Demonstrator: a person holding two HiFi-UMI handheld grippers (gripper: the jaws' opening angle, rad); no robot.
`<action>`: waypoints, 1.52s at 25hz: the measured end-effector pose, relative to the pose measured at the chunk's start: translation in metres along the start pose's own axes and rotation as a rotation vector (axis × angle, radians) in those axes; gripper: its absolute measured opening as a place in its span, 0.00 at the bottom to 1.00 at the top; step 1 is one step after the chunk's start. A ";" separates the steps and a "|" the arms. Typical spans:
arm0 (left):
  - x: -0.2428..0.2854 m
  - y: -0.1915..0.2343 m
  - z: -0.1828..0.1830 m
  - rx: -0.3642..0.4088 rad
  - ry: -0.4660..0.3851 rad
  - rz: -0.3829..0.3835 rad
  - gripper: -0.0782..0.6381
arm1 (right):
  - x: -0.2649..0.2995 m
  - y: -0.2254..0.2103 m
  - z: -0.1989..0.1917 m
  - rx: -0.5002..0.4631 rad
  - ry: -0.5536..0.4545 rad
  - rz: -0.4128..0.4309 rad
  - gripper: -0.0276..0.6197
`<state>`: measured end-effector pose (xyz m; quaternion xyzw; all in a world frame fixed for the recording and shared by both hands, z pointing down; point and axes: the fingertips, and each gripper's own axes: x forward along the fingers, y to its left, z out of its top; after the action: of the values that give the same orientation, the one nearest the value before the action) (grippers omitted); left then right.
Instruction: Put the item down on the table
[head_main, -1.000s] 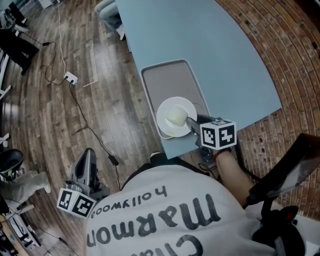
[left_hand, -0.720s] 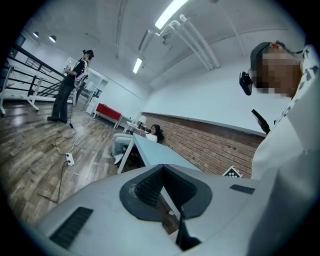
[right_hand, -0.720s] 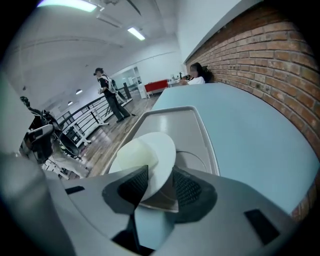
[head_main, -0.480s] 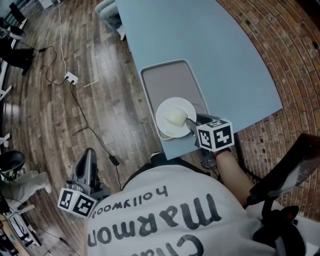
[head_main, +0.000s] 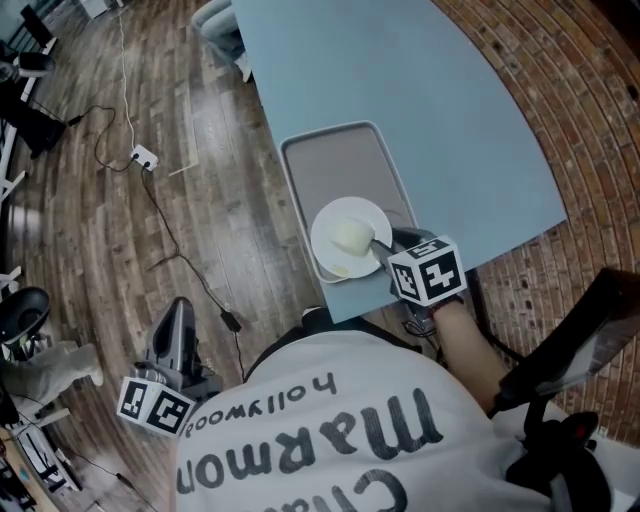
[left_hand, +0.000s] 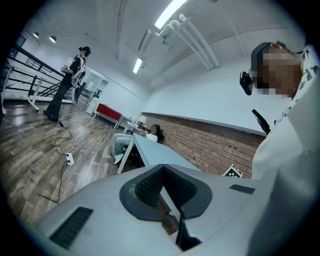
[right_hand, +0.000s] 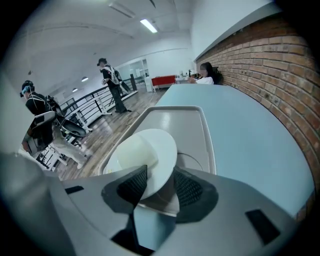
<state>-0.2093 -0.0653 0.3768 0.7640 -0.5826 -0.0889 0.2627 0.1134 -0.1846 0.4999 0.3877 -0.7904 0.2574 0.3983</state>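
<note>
White round plate (head_main: 328, 258) on grey rectangular tray (head_main: 340, 170), pale blue desk (head_main: 450, 110), right claw (right_hand: 160, 176) just opening, loose around plate rim, left claw (left_hand: 162, 167) closed, empty.

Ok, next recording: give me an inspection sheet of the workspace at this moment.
Surface: blue table with a grey tray on it.
Job's things: white plate at the tray's near end, a pale round thing on it.
Clutter: nothing seen.
Grippers: right gripper jaws have just been opening, plate rim between them; left gripper shut, empty.
Cables: cable and power strip on the wood floor.
Surroundings: brick wall beside the table; a person standing beyond.
</note>
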 end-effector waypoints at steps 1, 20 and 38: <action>0.000 -0.001 0.000 -0.001 0.000 0.002 0.12 | 0.000 -0.001 0.000 -0.010 0.003 0.000 0.27; 0.007 -0.002 -0.002 -0.007 -0.009 0.019 0.12 | 0.010 0.006 -0.004 -0.269 0.087 -0.013 0.32; 0.036 -0.008 -0.009 -0.014 0.016 -0.019 0.12 | 0.010 0.001 -0.008 -0.157 0.065 0.089 0.32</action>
<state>-0.1872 -0.0949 0.3862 0.7683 -0.5727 -0.0894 0.2717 0.1124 -0.1824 0.5122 0.3113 -0.8113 0.2247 0.4409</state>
